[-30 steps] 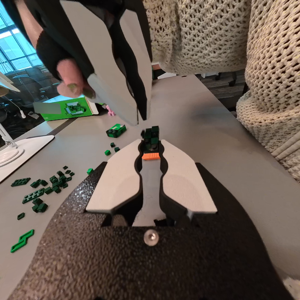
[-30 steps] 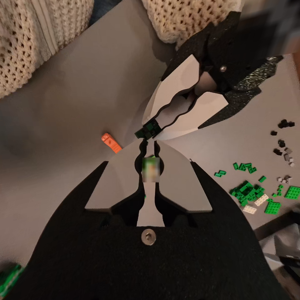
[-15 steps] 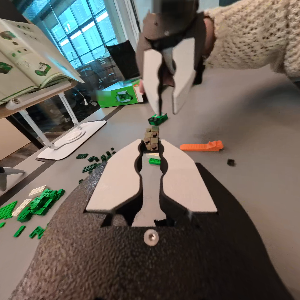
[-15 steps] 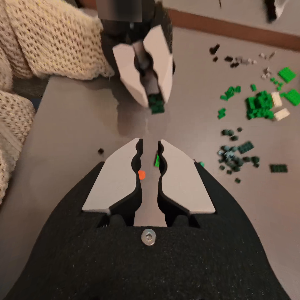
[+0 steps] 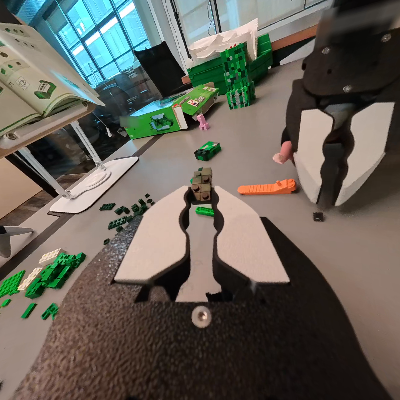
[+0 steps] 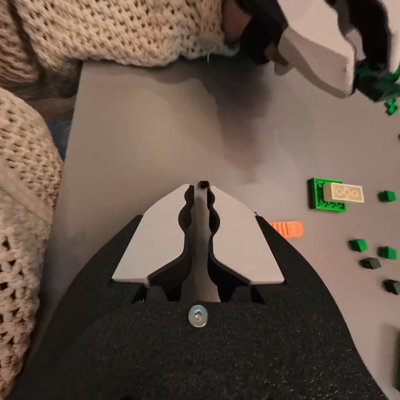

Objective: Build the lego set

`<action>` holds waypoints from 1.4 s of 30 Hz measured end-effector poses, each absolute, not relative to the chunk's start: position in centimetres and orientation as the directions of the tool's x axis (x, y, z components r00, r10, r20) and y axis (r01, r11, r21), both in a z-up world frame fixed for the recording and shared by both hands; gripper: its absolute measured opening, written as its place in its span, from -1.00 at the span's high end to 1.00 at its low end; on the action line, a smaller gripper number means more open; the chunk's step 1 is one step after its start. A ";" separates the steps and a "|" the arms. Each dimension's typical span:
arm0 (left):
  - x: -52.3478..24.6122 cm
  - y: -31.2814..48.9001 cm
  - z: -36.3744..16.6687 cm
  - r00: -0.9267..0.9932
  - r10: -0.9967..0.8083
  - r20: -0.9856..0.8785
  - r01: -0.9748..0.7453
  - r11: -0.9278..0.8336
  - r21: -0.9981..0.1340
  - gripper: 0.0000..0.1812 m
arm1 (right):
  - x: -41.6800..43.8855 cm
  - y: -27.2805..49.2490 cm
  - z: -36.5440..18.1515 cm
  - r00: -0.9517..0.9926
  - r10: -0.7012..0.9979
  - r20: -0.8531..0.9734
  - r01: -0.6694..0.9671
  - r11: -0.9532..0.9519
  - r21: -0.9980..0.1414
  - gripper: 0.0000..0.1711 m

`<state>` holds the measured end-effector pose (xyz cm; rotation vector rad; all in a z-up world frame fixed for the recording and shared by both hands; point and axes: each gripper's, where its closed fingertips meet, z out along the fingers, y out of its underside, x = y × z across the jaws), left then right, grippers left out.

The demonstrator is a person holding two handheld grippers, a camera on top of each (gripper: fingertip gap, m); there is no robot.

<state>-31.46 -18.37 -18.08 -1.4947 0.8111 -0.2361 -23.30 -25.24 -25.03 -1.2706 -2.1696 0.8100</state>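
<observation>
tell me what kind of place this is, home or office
Probably an office or lab: big grid windows with an office chair behind glass, and a long grey table with an instruction booklet on a stand.

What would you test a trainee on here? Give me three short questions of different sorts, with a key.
1. True or false: the left gripper is empty.
2. What lies on the table just ahead of the right gripper? A) a yellow wheel B) a small black piece C) a red ball
3. What colour is the flat tool lying between the two grippers?

Key: 1. False, it is shut on a block stack. 2. B. 3. Orange.
</observation>
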 end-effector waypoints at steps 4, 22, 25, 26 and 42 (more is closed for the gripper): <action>-31.2 -18.4 -18.4 0.713 -0.618 -0.332 -0.347 0.101 -0.933 0.81 | -23.0 -25.2 -25.8 -0.427 0.901 0.082 0.638 0.364 -0.679 0.88; -31.0 -18.4 -18.6 0.707 -0.633 -0.315 -0.335 0.092 -0.938 0.81 | -19.3 -17.4 -25.1 -0.528 0.831 0.177 0.733 0.551 -0.400 0.91; -30.9 -18.4 -18.5 0.705 -0.634 -0.318 -0.335 0.098 -0.937 0.81 | -14.8 -11.8 -25.0 -0.512 0.843 0.166 0.846 0.528 -0.072 0.91; -30.8 -18.5 -18.5 0.703 -0.636 -0.318 -0.335 0.099 -0.937 0.81 | -13.6 -10.7 -24.9 -0.522 0.837 0.164 0.849 0.528 0.010 0.91; -30.5 -18.5 -18.7 0.693 -0.650 -0.311 -0.333 0.093 -0.938 0.81 | -10.6 -7.2 -26.2 -0.534 0.845 0.040 0.790 0.481 0.380 0.81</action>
